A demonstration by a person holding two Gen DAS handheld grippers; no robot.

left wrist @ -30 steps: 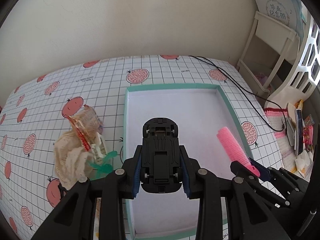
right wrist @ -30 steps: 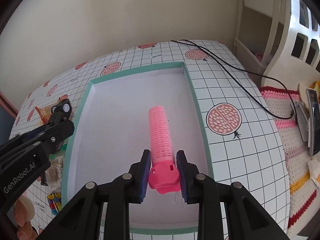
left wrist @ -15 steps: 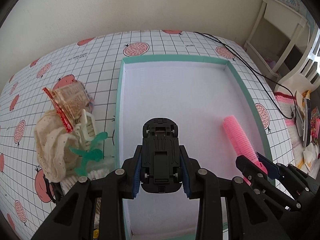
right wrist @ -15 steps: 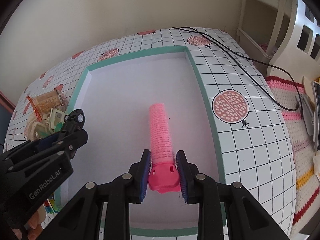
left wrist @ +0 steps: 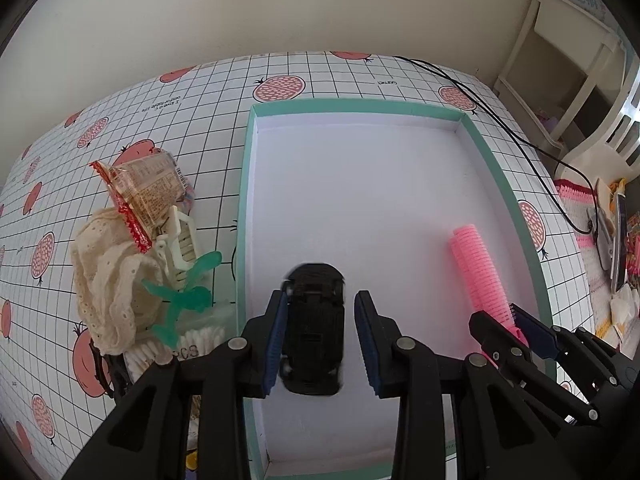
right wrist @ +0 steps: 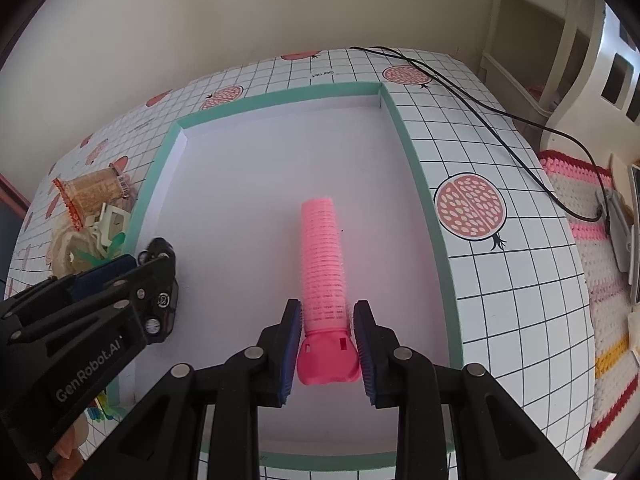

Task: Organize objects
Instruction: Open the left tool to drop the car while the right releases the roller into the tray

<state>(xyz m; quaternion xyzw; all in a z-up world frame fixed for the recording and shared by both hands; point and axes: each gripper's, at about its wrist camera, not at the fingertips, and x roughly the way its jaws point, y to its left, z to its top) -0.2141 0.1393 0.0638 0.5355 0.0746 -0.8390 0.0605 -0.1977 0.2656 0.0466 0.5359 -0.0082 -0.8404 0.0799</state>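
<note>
Left wrist view: the left tool (left wrist: 320,334) gapes wide around the black toy car (left wrist: 315,328); the right tool (right wrist: 327,350) stands slightly parted beside the pink hair roller (right wrist: 323,264).

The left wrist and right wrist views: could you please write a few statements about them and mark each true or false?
1. The toy car lies inside the teal-rimmed box. True.
2. The left gripper is clamped shut on the car. False: its jaws stand open, with gaps beside the car.
3. The pink hair roller lies outside the box. False: it lies inside.
4. The right gripper has its jaws open around the roller's base. True.
5. The snack packet lies on the tablecloth left of the box. True.
</note>
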